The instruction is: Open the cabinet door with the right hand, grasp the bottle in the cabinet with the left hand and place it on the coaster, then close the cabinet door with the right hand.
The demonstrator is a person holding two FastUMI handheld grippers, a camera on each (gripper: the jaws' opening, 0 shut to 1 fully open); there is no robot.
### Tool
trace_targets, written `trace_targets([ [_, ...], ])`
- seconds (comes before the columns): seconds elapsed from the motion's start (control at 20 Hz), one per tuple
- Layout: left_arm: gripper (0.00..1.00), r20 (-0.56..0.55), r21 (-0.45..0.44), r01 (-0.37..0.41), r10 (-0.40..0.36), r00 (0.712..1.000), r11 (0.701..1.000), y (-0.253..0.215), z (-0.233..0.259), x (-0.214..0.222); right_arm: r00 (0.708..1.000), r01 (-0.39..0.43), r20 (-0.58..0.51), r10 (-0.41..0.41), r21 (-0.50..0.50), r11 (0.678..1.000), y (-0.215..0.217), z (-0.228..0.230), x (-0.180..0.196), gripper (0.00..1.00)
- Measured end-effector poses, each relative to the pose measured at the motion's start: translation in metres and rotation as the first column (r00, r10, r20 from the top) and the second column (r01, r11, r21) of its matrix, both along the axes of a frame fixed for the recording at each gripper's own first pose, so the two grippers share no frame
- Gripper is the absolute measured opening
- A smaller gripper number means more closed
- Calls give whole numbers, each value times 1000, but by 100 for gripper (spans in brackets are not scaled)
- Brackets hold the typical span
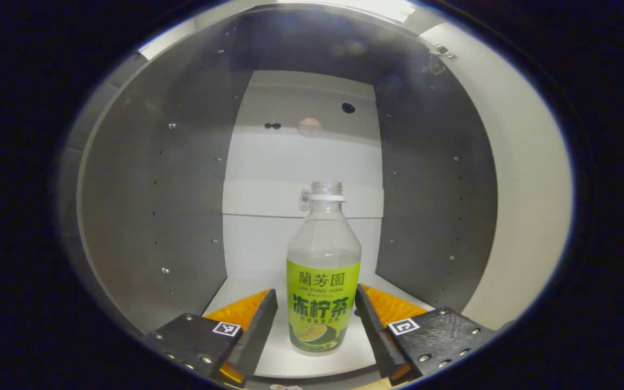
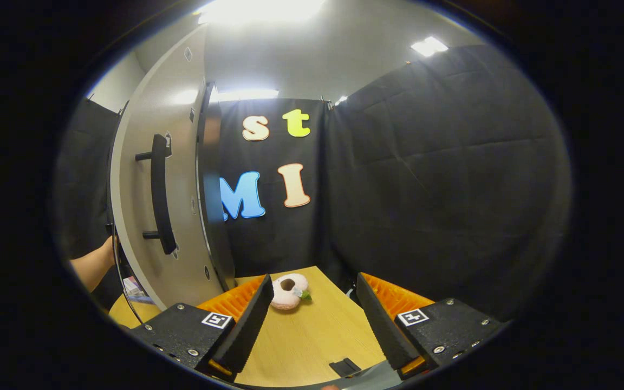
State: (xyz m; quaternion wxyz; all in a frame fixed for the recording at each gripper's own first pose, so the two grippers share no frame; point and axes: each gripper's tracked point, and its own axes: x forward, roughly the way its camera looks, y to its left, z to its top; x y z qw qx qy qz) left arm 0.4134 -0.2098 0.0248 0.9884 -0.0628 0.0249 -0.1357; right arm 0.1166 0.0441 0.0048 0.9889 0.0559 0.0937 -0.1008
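Observation:
In the left gripper view a clear bottle (image 1: pixel 323 271) with a green label and no cap stands upright on the white floor of the cabinet (image 1: pixel 155 206). My left gripper (image 1: pixel 316 314) is open, its two fingers flanking the bottle's lower half with a gap on each side. In the right gripper view the cabinet door (image 2: pixel 149 216) stands swung open at the left, its black bar handle (image 2: pixel 160 192) facing me. My right gripper (image 2: pixel 312 309) is open over the wooden table, holding nothing, to the right of the door.
A pink doughnut-shaped soft toy (image 2: pixel 288 291) lies on the wooden table (image 2: pixel 312 330) past the right fingers. A small black piece (image 2: pixel 344 366) lies near the table's front edge. A person's arm (image 2: pixel 92 265) shows behind the door at the left. The cabinet has grey side walls (image 1: pixel 436 189).

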Motion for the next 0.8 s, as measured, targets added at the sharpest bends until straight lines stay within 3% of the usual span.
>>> trace_targets([
  [0.1, 67, 2, 14, -3, 3, 1000, 1000, 0, 1, 1, 1000, -6, -3, 6, 0, 1000, 1, -2, 0, 95],
  [0.45, 67, 80, 0, -6, 6, 997, 1000, 18, 41, -43, 998, -64, 17, 63, 20, 998, 6, 2, 10, 95],
  [0.6, 63, 109, -7, -8, 9, 994, 1000, 31, 54, -72, 994, -108, 26, 107, 28, 994, 11, 4, 17, 95],
  [0.65, 67, 116, -8, -14, 15, 993, 1000, 35, 56, -81, 992, -121, 31, 120, 30, 992, 12, 5, 19, 95],
  [0.75, 63, 131, -8, -23, 23, 991, 1000, 45, 61, -100, 988, -152, 37, 151, 40, 988, 17, 5, 23, 95],
  [0.8, 67, 135, -6, -29, 30, 990, 1000, 50, 61, -110, 986, -166, 37, 165, 44, 985, 19, 5, 25, 95],
])
